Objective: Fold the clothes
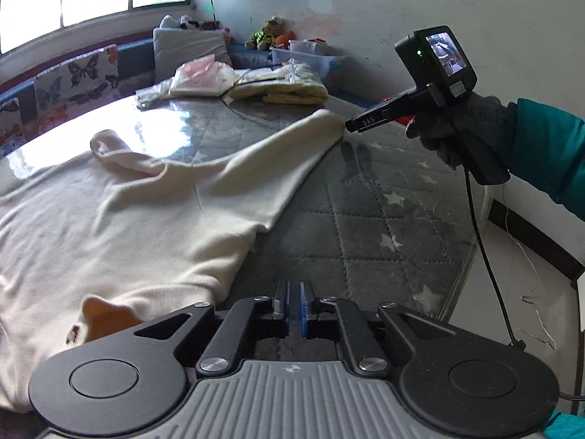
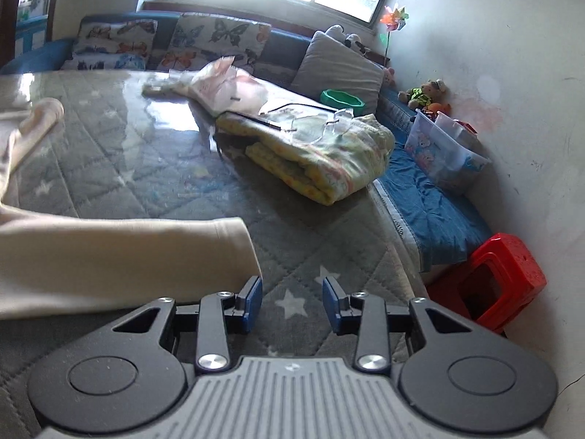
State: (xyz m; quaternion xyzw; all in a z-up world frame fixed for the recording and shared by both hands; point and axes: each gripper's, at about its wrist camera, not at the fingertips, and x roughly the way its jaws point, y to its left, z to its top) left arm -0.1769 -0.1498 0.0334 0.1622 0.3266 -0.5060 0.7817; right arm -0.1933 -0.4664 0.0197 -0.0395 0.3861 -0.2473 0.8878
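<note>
Grey star-quilted mattress (image 2: 153, 168) carried a folded yellow blanket (image 2: 329, 153) at 12 o'clock, pink plastic packet (image 2: 226, 84) just beyond at 11. Butterfly cushions (image 2: 215, 38) and grey pillow (image 2: 340, 69) lined the far edge. Clear storage bin (image 2: 444, 150), teddy bear (image 2: 424, 93), pinwheel (image 2: 393, 18) at 2 o'clock; red stool (image 2: 501, 278) at 3.

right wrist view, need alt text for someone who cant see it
The open right gripper hovers over a grey star-quilted mattress, its left finger right beside the cuff of a cream sleeve. Beyond lie a folded yellow blanket, butterfly cushions and a red stool.
</note>
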